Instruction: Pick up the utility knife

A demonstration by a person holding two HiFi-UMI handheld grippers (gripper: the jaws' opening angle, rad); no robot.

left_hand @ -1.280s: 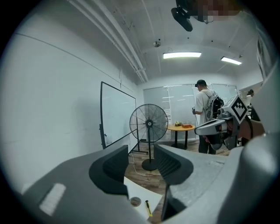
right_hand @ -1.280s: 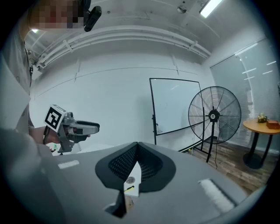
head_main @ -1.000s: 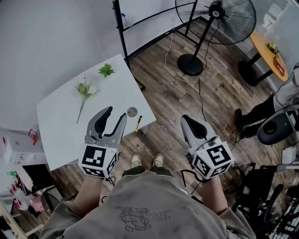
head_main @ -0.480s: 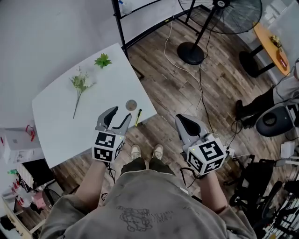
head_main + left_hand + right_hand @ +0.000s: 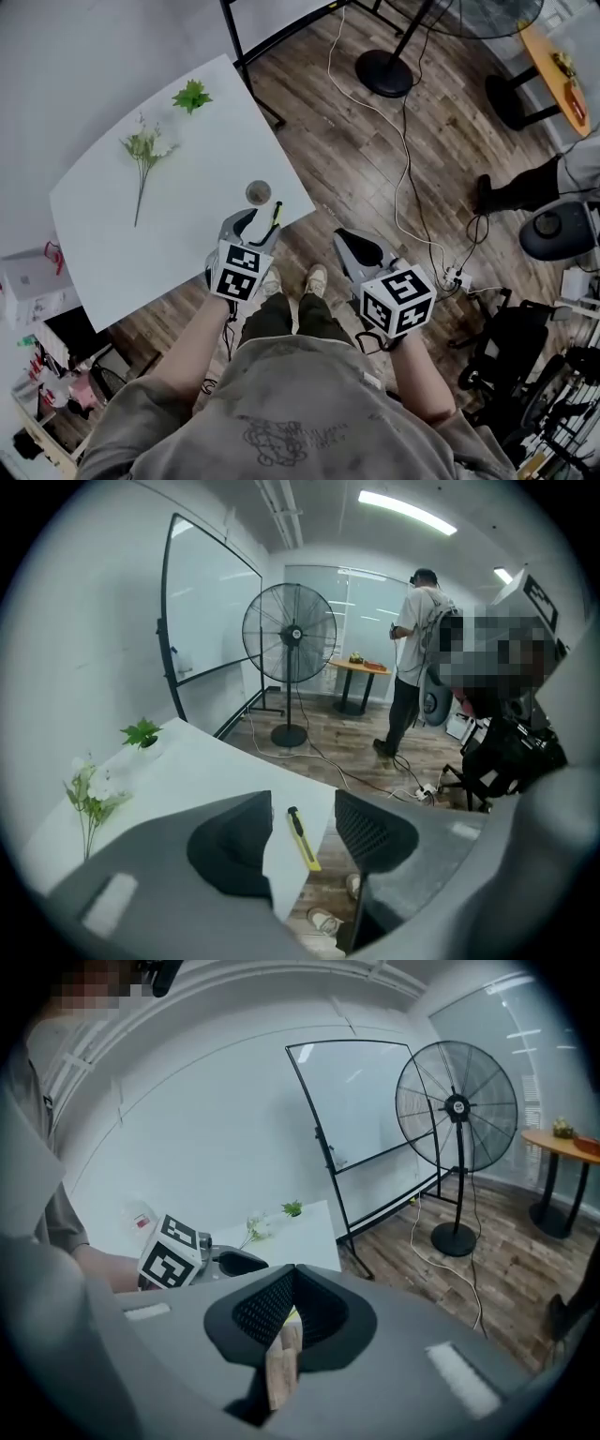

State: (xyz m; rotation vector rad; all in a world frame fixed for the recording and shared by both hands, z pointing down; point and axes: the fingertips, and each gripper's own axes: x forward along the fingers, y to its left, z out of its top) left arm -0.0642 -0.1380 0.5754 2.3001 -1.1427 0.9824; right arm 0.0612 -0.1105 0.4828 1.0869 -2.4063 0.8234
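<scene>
**Change noted.** Over the last second the left gripper (image 5: pixel 255 227) has moved toward the near right corner of the table (image 5: pixel 159 234). A second ago it hung further to the left of the utility knife (image 5: pixel 303 839). The knife itself has not shifted. It lies flat by the table's near right edge, black end far and yellow body near, with a small round disc (image 5: pixel 258 193) just beyond it to the left.

**Bearing on the task.** The approach looks nearly complete, and the grasp has not begun.

**Left gripper.** The jaws are spread wide and touch nothing. In the left gripper view the knife shows in the gap between them, past the tips, running roughly along the line of sight. Its height above the table cannot be told. In my judgement it must still go forward and down, and the jaws would then close across the narrow body.

**Right gripper** (image 5: pixel 293 1283). The jaws are pressed together and empty. It is held over the floor, right of the table and clear of the work.

**Other items.** A flower stem (image 5: pixel 141 155) lies at the far side, well apart from the knife.
</scene>
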